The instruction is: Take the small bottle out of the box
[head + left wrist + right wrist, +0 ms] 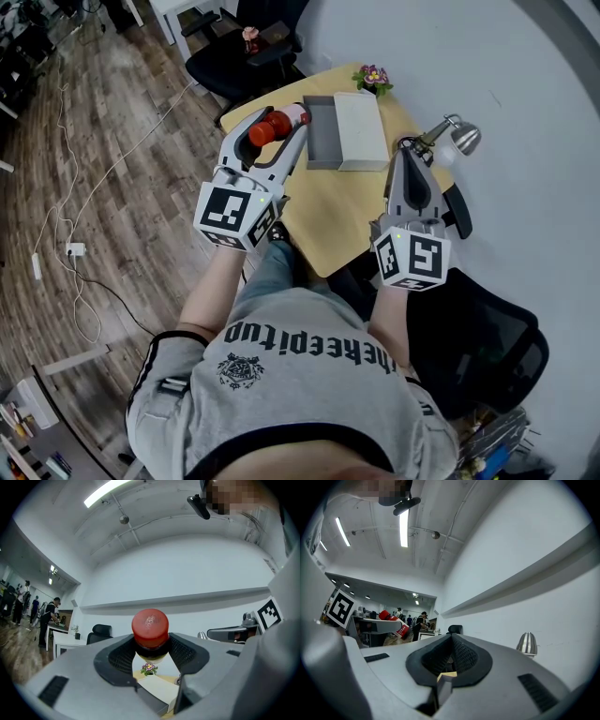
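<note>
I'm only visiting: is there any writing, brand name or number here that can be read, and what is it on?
"thekeepitup": on the person's grey shirt, seen upside down; this is my best reading.
small bottle: raised print on its red cap and white print on its label, both too blurred to read.
marker cubes: black-and-white square patterns only, no letters or numbers.

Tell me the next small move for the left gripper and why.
Probably lower the small bottle onto the bare table beside the grey box and release. The left gripper is shut on it below its red cap, in the air and already outside the box; the right gripper is shut and empty.
</note>
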The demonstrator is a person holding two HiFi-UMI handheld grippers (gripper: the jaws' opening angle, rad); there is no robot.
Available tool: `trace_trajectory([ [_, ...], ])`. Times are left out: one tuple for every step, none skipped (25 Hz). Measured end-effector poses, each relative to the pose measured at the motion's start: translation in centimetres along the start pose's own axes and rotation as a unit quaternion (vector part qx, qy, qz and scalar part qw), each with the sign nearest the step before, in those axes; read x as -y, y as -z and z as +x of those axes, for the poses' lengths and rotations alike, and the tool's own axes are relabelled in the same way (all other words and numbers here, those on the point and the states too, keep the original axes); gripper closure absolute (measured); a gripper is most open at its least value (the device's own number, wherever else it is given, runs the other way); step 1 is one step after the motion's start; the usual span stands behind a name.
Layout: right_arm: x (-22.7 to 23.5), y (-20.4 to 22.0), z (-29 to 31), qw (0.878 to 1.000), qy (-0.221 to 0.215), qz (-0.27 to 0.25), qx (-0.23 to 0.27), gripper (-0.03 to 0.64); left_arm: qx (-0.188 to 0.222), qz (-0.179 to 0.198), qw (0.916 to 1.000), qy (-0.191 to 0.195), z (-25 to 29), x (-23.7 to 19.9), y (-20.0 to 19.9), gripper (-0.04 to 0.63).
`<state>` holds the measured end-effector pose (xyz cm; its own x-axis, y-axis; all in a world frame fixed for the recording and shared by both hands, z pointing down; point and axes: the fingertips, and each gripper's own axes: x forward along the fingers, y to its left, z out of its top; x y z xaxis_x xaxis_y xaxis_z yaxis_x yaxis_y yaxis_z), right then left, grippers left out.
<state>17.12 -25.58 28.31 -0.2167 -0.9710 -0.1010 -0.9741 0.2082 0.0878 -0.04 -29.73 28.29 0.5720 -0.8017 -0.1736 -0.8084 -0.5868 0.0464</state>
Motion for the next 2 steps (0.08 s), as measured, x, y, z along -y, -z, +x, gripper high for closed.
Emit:
trace_trajectory([
  [-0.07, 0.05, -0.02, 1.0, 0.0, 0.0, 0.0, 0.629, 0.0, 0.0, 1.0, 0.0, -0.07, -0.01, 0.04, 0.376],
  [-0.15, 0.11, -0.03, 1.0, -0.001, 0.001, 0.0, 0.629, 0.0, 0.0, 1.0, 0.0, -0.13, -0.03, 0.08, 0.376],
])
